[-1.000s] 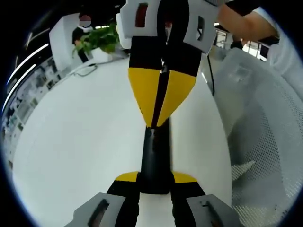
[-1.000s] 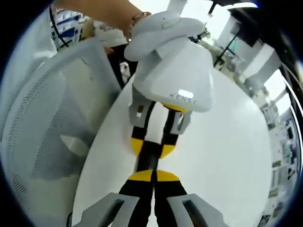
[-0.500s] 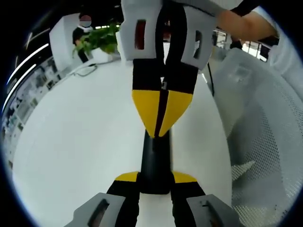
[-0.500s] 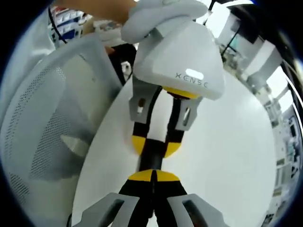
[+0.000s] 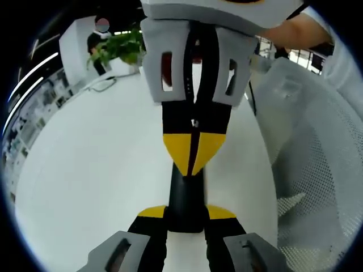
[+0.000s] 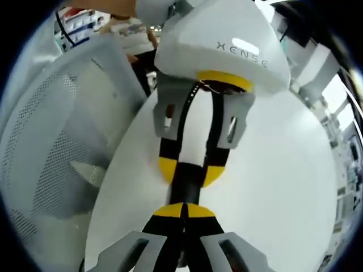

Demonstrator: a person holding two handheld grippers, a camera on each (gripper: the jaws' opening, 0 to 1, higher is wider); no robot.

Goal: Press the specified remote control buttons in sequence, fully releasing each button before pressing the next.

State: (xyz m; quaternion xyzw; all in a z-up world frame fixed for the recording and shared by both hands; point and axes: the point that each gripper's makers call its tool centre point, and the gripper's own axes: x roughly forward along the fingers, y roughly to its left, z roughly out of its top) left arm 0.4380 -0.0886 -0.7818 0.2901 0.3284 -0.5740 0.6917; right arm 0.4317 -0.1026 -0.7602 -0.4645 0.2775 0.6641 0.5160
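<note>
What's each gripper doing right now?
Left gripper: shut on the black remote.
Right gripper: shut, tips at the remote.

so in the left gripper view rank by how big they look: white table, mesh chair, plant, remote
1. white table
2. mesh chair
3. remote, a dark bar partly hidden by both grippers
4. plant; it sits far off, so its true size is unsure

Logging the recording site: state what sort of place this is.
Probably an open-plan office or lab. A large white table, a white mesh office chair beside it, a potted green plant at the table's far end, and shelving behind point that way.
</note>
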